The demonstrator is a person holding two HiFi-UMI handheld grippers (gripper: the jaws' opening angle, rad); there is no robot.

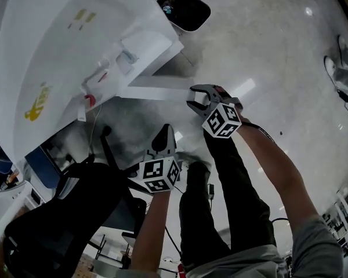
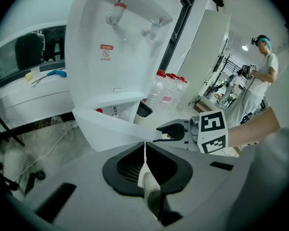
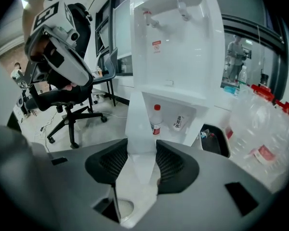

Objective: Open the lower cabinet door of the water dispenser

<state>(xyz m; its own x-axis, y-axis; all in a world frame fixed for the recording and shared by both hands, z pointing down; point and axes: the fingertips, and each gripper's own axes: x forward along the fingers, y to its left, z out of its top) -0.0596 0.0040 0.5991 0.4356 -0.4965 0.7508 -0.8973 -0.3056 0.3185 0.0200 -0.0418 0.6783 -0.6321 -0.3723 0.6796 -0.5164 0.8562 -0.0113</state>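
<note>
The white water dispenser point(image 1: 58, 51) stands at the upper left of the head view. Its lower cabinet door point(image 1: 156, 90) is swung out from the body. My right gripper point(image 1: 196, 101) is shut on the door's free edge; in the right gripper view the white door panel point(image 3: 140, 124) sits pinched between the pads point(image 3: 164, 162). Behind it the cabinet is exposed, with a red-capped bottle point(image 3: 156, 119) inside. My left gripper point(image 1: 164, 136) hovers below the door with jaws shut and nothing in them. Its own view shows the door point(image 2: 111, 129) and the right gripper point(image 2: 166, 133) on its edge.
A black office chair point(image 1: 64, 219) stands at the lower left, close to my left arm. A black bin point(image 1: 182, 9) sits behind the dispenser, with large water bottles point(image 2: 168, 90) beside it. A person point(image 2: 260, 76) stands further off. My legs point(image 1: 220, 213) are below the grippers.
</note>
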